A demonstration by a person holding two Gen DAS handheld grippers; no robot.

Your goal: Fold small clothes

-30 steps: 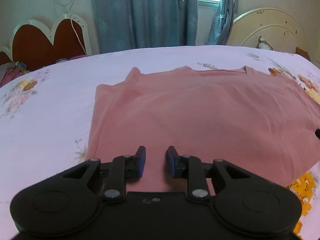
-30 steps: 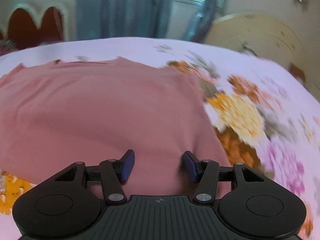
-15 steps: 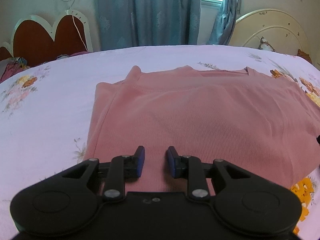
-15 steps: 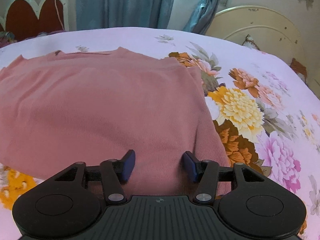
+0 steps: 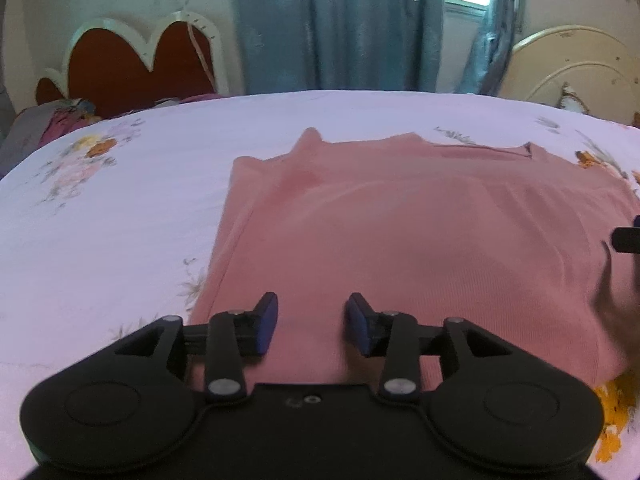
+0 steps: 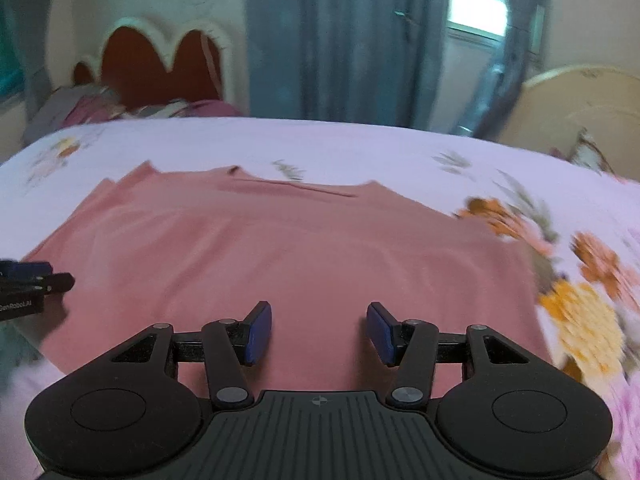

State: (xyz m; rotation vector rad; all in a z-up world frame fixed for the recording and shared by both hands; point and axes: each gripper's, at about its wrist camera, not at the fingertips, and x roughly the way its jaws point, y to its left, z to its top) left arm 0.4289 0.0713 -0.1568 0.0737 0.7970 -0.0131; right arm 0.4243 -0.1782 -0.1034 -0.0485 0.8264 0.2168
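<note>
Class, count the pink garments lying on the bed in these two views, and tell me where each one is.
1. A single pink top lies spread on the floral bedsheet, just ahead of both open grippers; the same top shows in the right wrist view. None other shows.

Left gripper (image 5: pixel 312 328), right gripper (image 6: pixel 319 330): black bodies, blue-padded jaws, silver screws.

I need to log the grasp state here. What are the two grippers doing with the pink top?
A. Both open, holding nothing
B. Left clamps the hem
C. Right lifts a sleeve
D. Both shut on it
A: the left gripper and right gripper both show parted pads over the flat-lying pink top.
</note>
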